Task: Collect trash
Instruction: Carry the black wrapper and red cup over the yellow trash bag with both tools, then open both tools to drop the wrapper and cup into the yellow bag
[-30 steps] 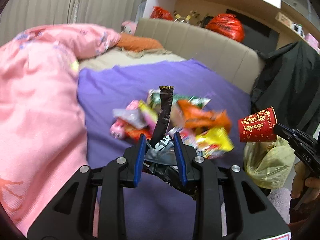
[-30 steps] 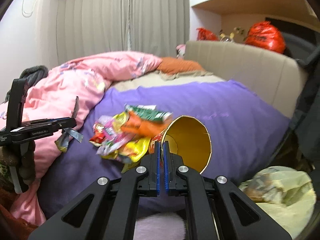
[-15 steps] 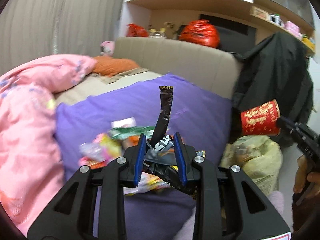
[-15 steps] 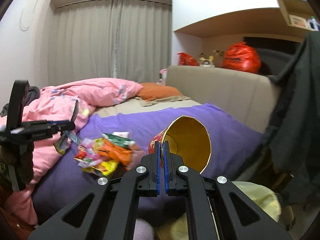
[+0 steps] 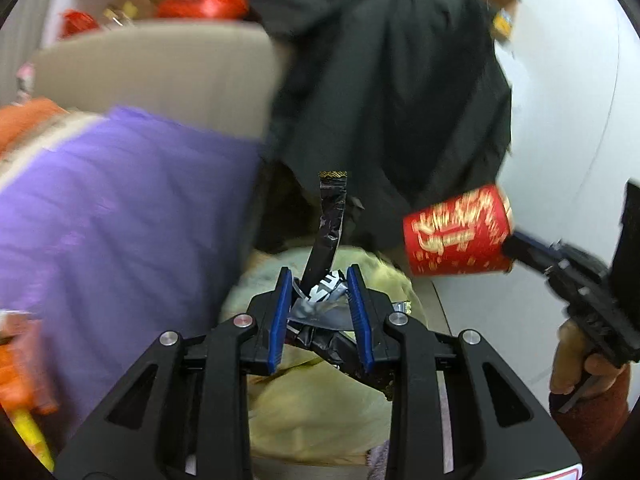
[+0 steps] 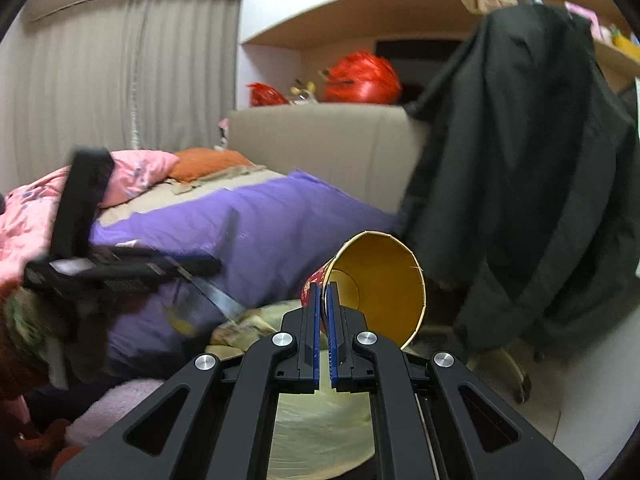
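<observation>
My left gripper [image 5: 320, 276] is shut on a crumpled black and silver wrapper [image 5: 330, 220] whose long strip sticks up between the fingers. It hangs over a pale yellow trash bag [image 5: 320, 408] beside the bed. My right gripper [image 6: 325, 292] is shut on the rim of a red paper cup [image 6: 380, 276] with a yellow inside, held on its side above the same bag [image 6: 320, 432]. The cup also shows in the left wrist view [image 5: 456, 232], to the right of the wrapper.
The purple bed cover [image 6: 248, 224] lies left of the bag. A black jacket [image 6: 520, 184] hangs at the right, behind the bag. The beige headboard [image 6: 320, 140] stands behind. A few snack wrappers [image 5: 24, 380] show at the bed's left edge.
Both grippers have swung right, away from the pile of wrappers on the bed, and now hang over the yellow bag. Each still holds its item.
</observation>
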Tool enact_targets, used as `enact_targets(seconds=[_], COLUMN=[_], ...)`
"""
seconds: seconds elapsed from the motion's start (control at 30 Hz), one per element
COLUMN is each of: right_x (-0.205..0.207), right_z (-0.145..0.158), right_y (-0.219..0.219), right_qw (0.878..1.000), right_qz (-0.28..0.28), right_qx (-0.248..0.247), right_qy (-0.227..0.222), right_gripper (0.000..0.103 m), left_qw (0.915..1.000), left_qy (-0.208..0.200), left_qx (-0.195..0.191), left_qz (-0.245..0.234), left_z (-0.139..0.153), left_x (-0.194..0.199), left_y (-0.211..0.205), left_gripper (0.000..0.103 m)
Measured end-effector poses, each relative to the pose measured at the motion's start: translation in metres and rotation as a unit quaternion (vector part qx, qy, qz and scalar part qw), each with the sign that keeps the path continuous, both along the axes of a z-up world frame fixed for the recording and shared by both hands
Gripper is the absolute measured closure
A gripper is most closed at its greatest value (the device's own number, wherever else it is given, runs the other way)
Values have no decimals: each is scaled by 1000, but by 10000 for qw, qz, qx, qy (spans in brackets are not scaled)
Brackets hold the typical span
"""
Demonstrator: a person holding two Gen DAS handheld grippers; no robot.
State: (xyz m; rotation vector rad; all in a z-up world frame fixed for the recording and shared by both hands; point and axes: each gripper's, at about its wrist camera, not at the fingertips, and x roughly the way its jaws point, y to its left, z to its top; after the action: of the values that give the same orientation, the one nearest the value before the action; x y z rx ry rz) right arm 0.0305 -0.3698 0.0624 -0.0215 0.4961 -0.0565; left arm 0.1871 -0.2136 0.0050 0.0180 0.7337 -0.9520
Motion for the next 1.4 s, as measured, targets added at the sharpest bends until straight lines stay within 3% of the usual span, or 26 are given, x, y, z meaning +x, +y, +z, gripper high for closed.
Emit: enact_targets(seconds=[0.17,0.37,0.6,0.83,0.97,1.07,1.23,1.27,1.33,1.4], right_x=[25,70,82,73,73,72,67,65,62,58], right_z=[-19,-61,-109,-118,-120,-118,-112,-110,-107,-102], right_y=[-14,-17,-18,-23,-21,-17,-11,-8,-5,-1], right_qw=[9989,9926,9850,9844,9852,9862,9892,9901,9903,9912], right_qz=[84,244,150,-51,-48,-49,-120,-125,-137,-36], right_qx=[404,847,868,746,631,506,368,292,249,372], right_qy=[232,834,1481,1593,1596,1575,1411,1371,1360,1267], right_gripper=[98,98,98,98,98,97,95,93,64,56], left_qw=[9935,9873,9865,9878,9882,9897,9917,9922,9944,9965], left_qy=[257,-147,-25,30,316,520,715,691,595,485], left_qx=[1031,1503,1576,1473,1359,1158,878,857,754,641], left_qz=[-419,-484,-444,-504,-639,-661,-611,-582,-438,-224], left_z=[-60,-75,-93,-97,-95,-92,-78,-75,-63,-53], left_x=[8,9,24,30,37,40,41,41,38,36], left_y=[-47,-38,-35,-46,-47,-42,-26,-24,-12,1], left_gripper=[77,78,79,79,78,74,55,54,49,47])
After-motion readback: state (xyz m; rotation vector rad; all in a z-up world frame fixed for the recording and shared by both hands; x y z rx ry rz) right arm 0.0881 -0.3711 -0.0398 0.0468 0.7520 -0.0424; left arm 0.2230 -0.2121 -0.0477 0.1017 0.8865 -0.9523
